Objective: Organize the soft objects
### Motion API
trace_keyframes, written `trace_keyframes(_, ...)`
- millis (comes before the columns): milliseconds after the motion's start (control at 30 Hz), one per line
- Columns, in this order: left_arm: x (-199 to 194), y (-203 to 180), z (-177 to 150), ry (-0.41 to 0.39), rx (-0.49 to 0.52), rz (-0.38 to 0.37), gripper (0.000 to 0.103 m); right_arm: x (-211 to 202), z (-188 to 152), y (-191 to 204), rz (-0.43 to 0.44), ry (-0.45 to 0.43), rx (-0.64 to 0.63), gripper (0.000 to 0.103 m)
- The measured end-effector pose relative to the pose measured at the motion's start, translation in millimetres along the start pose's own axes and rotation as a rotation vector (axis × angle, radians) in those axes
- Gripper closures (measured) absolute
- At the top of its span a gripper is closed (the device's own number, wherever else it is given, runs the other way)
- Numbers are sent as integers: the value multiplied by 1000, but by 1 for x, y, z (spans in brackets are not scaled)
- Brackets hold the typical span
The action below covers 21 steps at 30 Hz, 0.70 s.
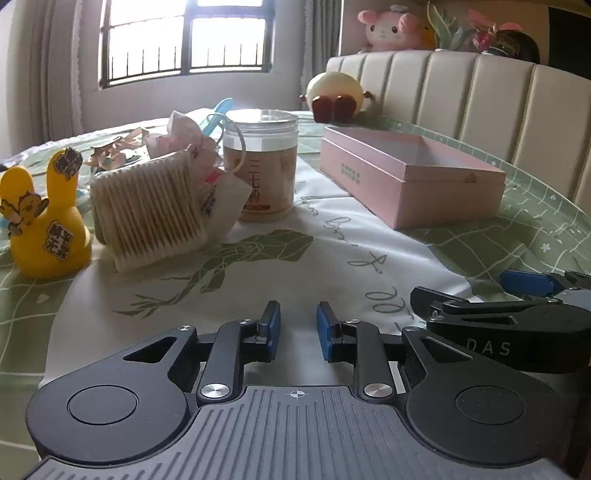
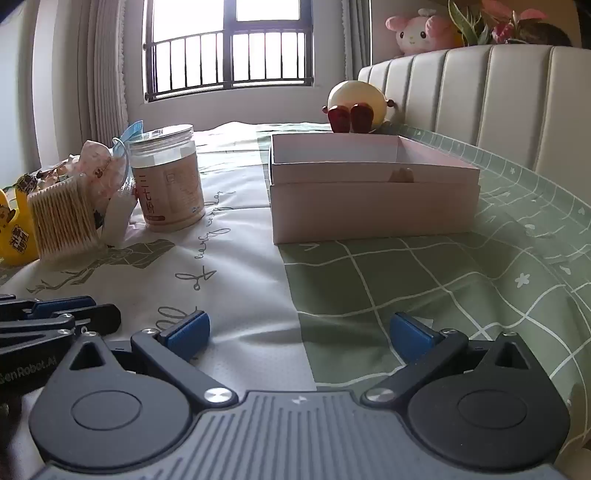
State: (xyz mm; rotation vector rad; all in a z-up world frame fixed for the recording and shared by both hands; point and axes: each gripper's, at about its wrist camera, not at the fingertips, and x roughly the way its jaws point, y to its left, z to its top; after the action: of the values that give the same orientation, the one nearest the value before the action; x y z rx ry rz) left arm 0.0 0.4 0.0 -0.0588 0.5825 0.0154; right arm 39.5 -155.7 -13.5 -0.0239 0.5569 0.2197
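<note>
An open pink box [image 1: 413, 173] lies on the bed, right of centre; it also shows in the right wrist view [image 2: 373, 192]. A pack of cotton swabs [image 1: 147, 210] [image 2: 61, 218] leans at the left, with crumpled soft packets [image 1: 184, 133] [image 2: 98, 162] behind it. My left gripper [image 1: 298, 328] hovers low over the bedsheet, jaws a small gap apart, empty. My right gripper [image 2: 299, 332] is wide open and empty, in front of the box. It shows at the right of the left wrist view [image 1: 535, 291].
A clear-lidded jar [image 1: 264, 166] [image 2: 168, 181] stands beside the swabs. A yellow rabbit toy [image 1: 44, 229] is at far left. A round plush [image 1: 336, 96] [image 2: 358, 105] sits against the padded headboard [image 1: 480, 96]. A pink plush [image 1: 391, 26] rests on top.
</note>
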Motion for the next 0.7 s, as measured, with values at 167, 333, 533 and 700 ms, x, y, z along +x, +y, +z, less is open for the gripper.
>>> trace_keyframes(167, 1, 5, 1, 0, -7, -6, 77, 1, 1, -1, 18, 18, 28, 0)
trace_keyframes(333, 0, -2, 0, -6, 12, 9, 77, 0, 2, -1, 21, 11, 26, 0)
trace_keyframes(533, 0, -3, 0, -6, 12, 8, 77, 0, 1, -1, 21, 8, 23, 0)
trace_keyframes(700, 0, -2, -1, -8, 11, 8, 77, 0, 1, -1, 20, 9, 23, 0)
